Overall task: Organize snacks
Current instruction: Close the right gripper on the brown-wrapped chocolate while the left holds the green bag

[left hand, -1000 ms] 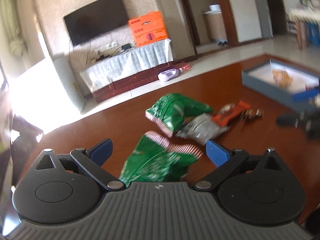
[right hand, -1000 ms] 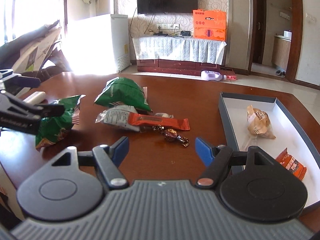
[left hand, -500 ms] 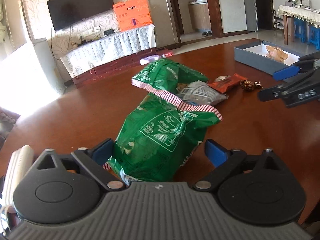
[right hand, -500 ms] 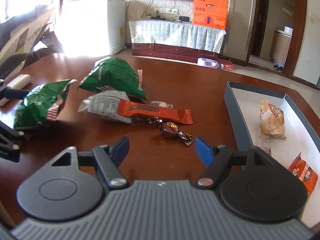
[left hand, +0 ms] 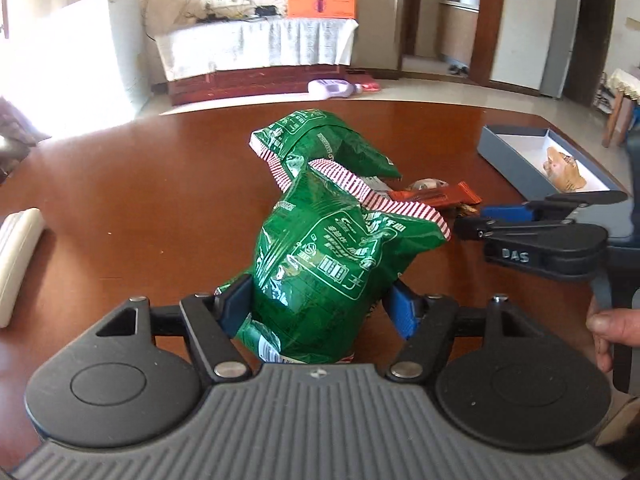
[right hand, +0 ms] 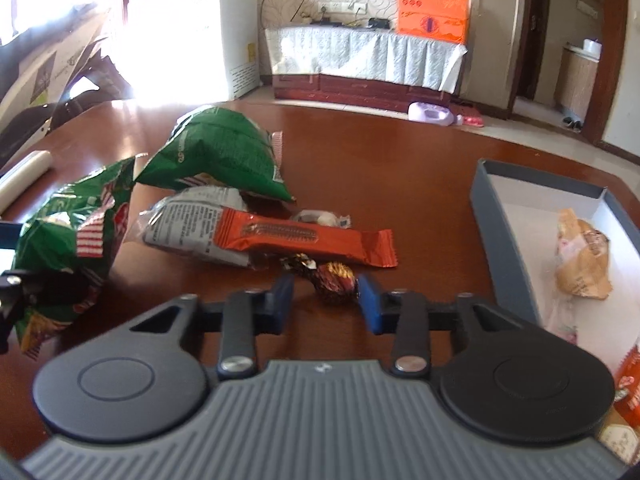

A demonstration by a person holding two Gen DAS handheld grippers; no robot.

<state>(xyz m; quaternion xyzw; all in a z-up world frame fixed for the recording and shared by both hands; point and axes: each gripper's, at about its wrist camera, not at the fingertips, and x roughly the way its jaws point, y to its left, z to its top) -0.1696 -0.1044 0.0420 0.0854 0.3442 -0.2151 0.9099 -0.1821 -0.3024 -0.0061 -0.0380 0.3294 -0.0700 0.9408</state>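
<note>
Blue rubber pads of the left gripper (left hand: 318,308) were pressed against both sides of a crinkled green foil snack bag (left hand: 328,256) with a red-and-white striped seal, which was pinched between them and stood upright. White printing covered the bag, but its characters could not be read. In the right wrist view, the right gripper (right hand: 325,300) was set low over the polished reddish-brown wooden table (right hand: 400,168), its blue pads spread on either side of a small round candy in a dark brown and gold wrapper (right hand: 334,282); whether the pads touched the wrapper could not be told. From the left wrist view the letters "DAS" were read in white on the side of the right gripper's black body.

Just beyond the candy, a long orange wrapped bar (right hand: 304,240) was laid across a grey-white printed packet (right hand: 192,228), with a small white wrapped sweet (right hand: 324,218) behind them. A second green snack bag (right hand: 224,156) was seen farther back. To the right, a shallow grey rectangular box with a white floor (right hand: 486,216) was seen holding a tan wrapped pastry (right hand: 582,260) and an orange packet (right hand: 630,384) at the near edge. Past the table, an orange printed carton (right hand: 432,10) was seen standing on a cloth-covered cabinet (right hand: 360,56).
</note>
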